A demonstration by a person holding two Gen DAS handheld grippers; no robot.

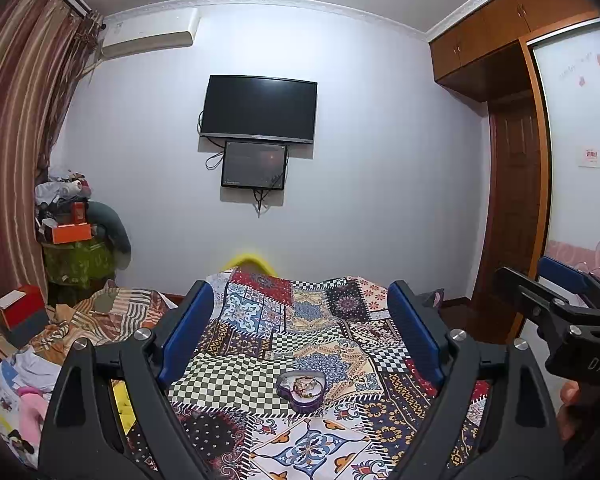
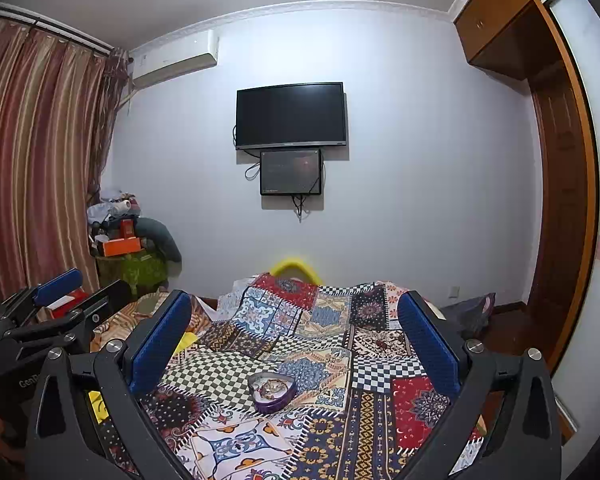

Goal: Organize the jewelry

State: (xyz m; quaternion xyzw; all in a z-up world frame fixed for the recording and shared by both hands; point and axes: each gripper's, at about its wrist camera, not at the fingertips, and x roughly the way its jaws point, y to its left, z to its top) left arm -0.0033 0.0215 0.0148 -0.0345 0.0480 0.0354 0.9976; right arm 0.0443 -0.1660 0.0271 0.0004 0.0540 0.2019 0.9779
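Note:
A purple heart-shaped tin [image 1: 301,391] lies open on the patchwork bedspread [image 1: 308,320], with gold jewelry [image 1: 306,386] heaped inside. It also shows in the right wrist view [image 2: 272,392]. My left gripper [image 1: 300,328] is open and empty, held above and short of the tin. My right gripper [image 2: 296,340] is open and empty too, also above and short of the tin. The right gripper shows at the right edge of the left wrist view [image 1: 556,300]. The left gripper shows at the left edge of the right wrist view [image 2: 60,304].
Rumpled striped bedding [image 1: 112,312], a red box [image 1: 20,308] and clothes [image 1: 28,396] lie to the left. A yellow object [image 1: 122,400] sits beside the left finger. A TV [image 1: 260,108] hangs on the far wall. A wardrobe [image 1: 512,184] stands at the right.

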